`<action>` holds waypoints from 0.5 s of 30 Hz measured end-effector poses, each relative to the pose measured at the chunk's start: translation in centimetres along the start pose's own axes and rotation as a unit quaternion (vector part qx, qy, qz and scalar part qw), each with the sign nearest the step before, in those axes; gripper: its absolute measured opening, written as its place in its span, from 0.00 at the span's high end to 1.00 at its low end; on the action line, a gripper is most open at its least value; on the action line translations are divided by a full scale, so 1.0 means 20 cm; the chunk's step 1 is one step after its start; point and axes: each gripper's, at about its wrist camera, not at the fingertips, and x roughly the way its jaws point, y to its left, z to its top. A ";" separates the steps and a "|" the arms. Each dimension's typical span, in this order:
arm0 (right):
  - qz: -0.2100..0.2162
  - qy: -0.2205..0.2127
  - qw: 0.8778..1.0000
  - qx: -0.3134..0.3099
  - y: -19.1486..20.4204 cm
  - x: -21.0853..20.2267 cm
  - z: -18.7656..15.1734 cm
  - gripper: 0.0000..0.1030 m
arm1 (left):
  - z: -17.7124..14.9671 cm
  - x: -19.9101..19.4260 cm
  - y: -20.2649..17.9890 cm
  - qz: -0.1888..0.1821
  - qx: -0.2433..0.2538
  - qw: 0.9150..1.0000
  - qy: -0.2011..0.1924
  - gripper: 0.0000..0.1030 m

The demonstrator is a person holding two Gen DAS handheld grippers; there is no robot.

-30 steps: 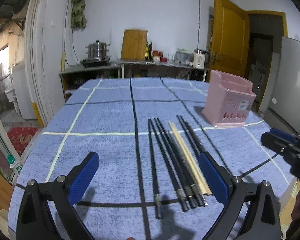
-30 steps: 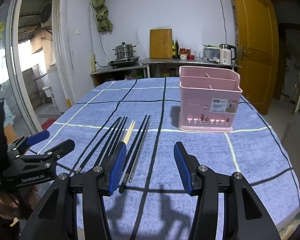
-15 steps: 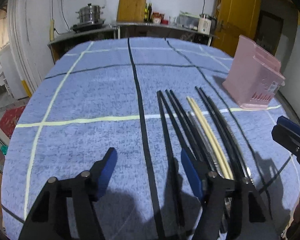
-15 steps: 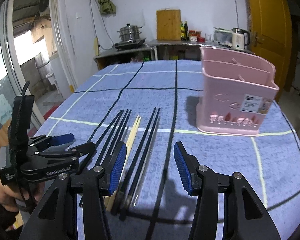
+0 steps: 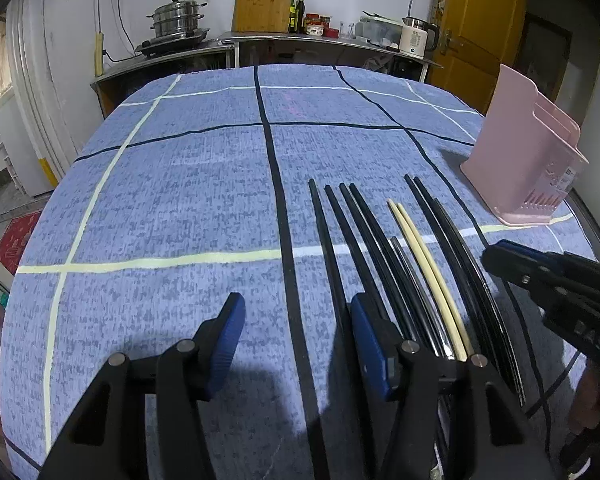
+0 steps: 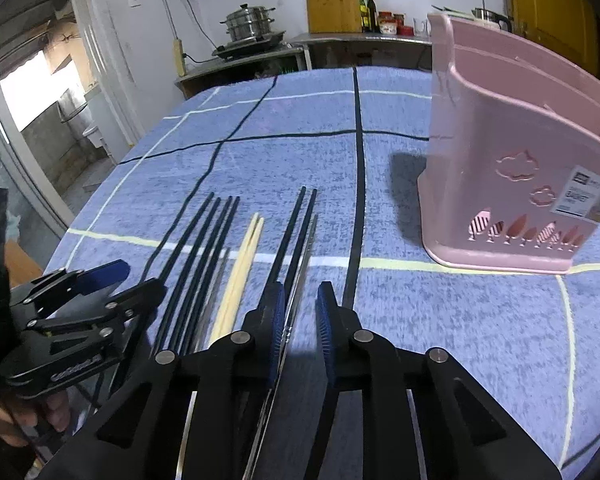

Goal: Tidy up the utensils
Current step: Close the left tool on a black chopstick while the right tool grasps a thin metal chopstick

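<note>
Chopsticks [image 6: 236, 264] lie in a row on the blue checked table [image 5: 172, 200], tips pointing away from me, pink utensil holder [image 6: 512, 184] standing apart to their right. Change since a second ago: I've dropped both grippers low over the handle ends and narrowed them. My right gripper [image 6: 298, 304] went from wide to a narrow gap, and the silver chopstick [image 6: 304, 256] at the right edge of the row now runs between its jaws, not clamped yet as far as I can see. So I judge a first pick is being set up, nothing in the holder so far. Left gripper [image 5: 296, 328] is half open, low over the cloth, its right finger [image 5: 370, 340] over the leftmost black chopsticks [image 5: 328, 248]; the gap sits mostly beside the row, holding nothing.
</note>
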 end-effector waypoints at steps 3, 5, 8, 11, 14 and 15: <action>0.001 0.010 1.000 0.007 -0.01 0.04 0.02 0.85 | 0.03 0.02 0.01 -0.004 -0.006 1.000 0.003 0.44; 0.002 0.010 1.000 0.008 -0.01 0.06 0.03 0.86 | 0.05 0.03 0.01 0.001 -0.004 1.000 0.004 0.45; -0.001 0.017 1.000 0.008 -0.02 0.08 0.04 0.89 | 0.05 0.04 0.00 0.005 0.000 1.000 0.003 0.45; -0.005 0.022 1.000 0.005 -0.01 0.09 0.05 0.91 | 0.06 0.05 -0.01 0.010 0.006 1.000 0.006 0.46; -0.007 0.029 0.999 0.010 -0.02 0.10 0.06 0.91 | 0.08 0.06 -0.03 0.019 0.022 0.999 0.014 0.46; -0.008 0.032 0.999 0.010 -0.02 0.11 0.07 0.91 | 0.09 0.07 -0.03 0.019 0.027 0.999 0.017 0.46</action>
